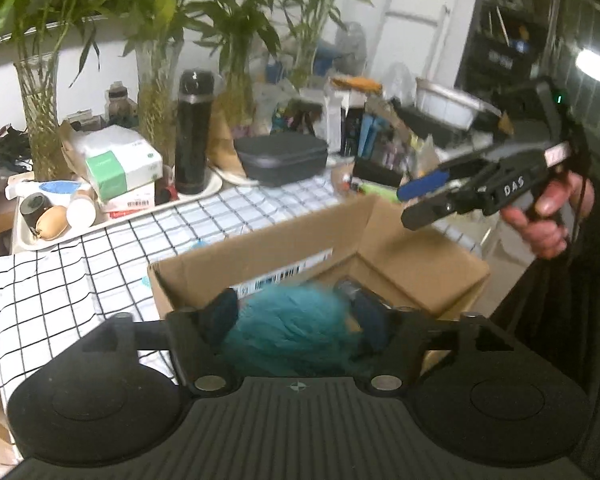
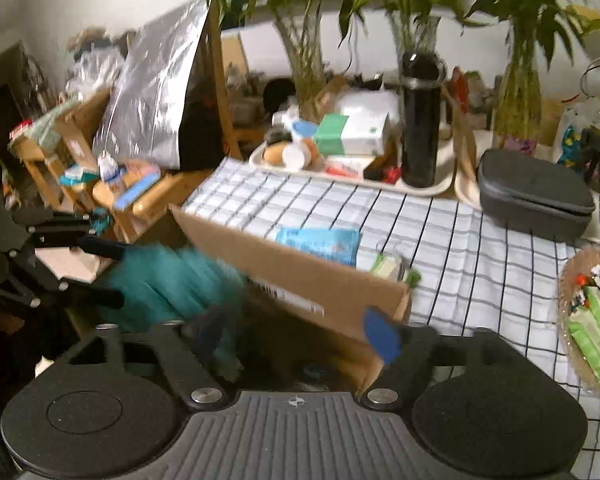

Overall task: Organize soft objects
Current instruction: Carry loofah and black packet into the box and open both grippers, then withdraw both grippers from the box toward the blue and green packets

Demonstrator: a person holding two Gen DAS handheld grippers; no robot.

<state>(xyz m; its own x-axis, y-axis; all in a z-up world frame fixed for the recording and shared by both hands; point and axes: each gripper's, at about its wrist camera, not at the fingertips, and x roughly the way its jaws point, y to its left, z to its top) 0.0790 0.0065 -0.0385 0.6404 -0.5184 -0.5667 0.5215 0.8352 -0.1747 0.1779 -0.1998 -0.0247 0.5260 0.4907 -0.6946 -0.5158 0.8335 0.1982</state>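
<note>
A fluffy teal soft object (image 1: 296, 330) lies low in the open cardboard box (image 1: 400, 256), between the fingers of my left gripper (image 1: 292, 314). The jaws stand apart and the pads do not press on the fluff, so the gripper is open. In the right wrist view the teal object (image 2: 168, 280) is blurred at the box's (image 2: 300, 276) left end, beside the left gripper's fingers (image 2: 104, 298). My right gripper (image 2: 296, 336) hangs open over the box with nothing between its blue pads. It also shows at the upper right in the left wrist view, the right gripper (image 1: 420, 200) held in a hand.
The box stands on a checked cloth (image 2: 460, 248). Behind it are a grey zip case (image 2: 536, 196), a black bottle (image 1: 194, 132), a tray of small items (image 1: 112, 216) and plants in glass vases (image 1: 40, 112). A blue packet (image 2: 320, 242) lies behind the box; a basket (image 2: 572, 276) of green packets sits at right.
</note>
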